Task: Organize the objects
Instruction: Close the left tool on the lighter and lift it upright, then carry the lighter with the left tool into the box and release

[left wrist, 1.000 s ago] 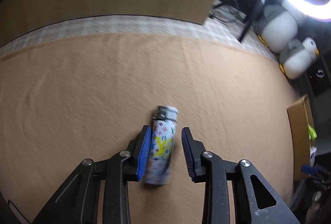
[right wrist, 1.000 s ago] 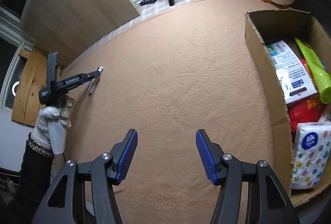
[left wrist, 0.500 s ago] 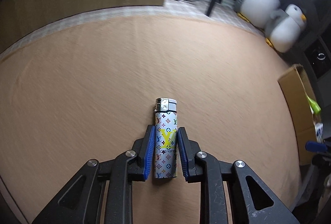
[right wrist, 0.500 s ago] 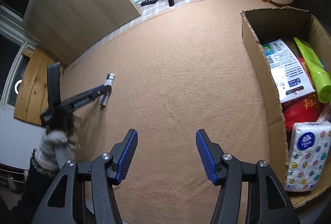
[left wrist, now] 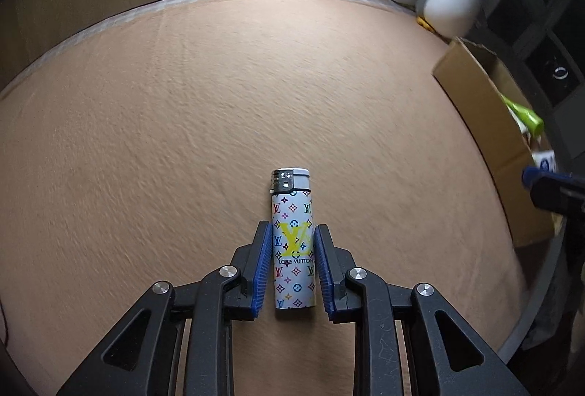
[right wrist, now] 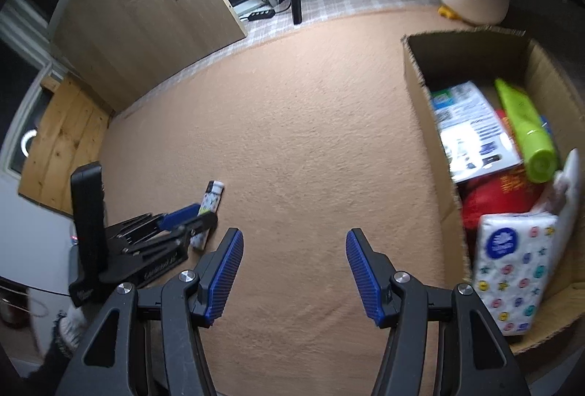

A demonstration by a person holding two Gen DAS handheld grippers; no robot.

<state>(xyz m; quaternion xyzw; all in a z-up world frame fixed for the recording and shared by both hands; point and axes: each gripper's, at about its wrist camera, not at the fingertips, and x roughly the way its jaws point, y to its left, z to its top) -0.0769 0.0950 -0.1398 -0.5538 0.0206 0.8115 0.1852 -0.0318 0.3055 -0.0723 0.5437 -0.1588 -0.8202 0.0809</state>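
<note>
2 grippers are in my feeds, and I take them from left to right. At the far left of the right wrist view I see a gloved hand point(right wrist: 71, 324) carrying the left gripper point(left wrist: 293, 242). Its blue pads point(left wrist: 264, 268) press on both sides of a lighter point(left wrist: 292, 239), a white one printed with small coloured symbols and a big yellow logo, its metal cap pointing away from the camera. The jaws are nearly together, with only the lighter's width between them, and they have just been closing onto it. In the right wrist view the lighter juts past the fingertips above the tan carpet point(right wrist: 310, 140), though I cannot tell from either feed how far off the carpet it is.

Moving right, my right gripper point(right wrist: 294, 271) hangs over bare carpet with its jaws about half apart and nothing between them.

Further right stands a cardboard box point(right wrist: 415, 67), open at the top, well apart from the lighter. Inside it I see a white printed pack point(right wrist: 471, 133), a green tube point(right wrist: 526, 133), something red point(right wrist: 493, 198) and a tissue pack point(right wrist: 512, 268) with coloured dots.

Beyond the box, 2 plush penguins point(left wrist: 449, 1) sit at the carpet's far edge.
</note>
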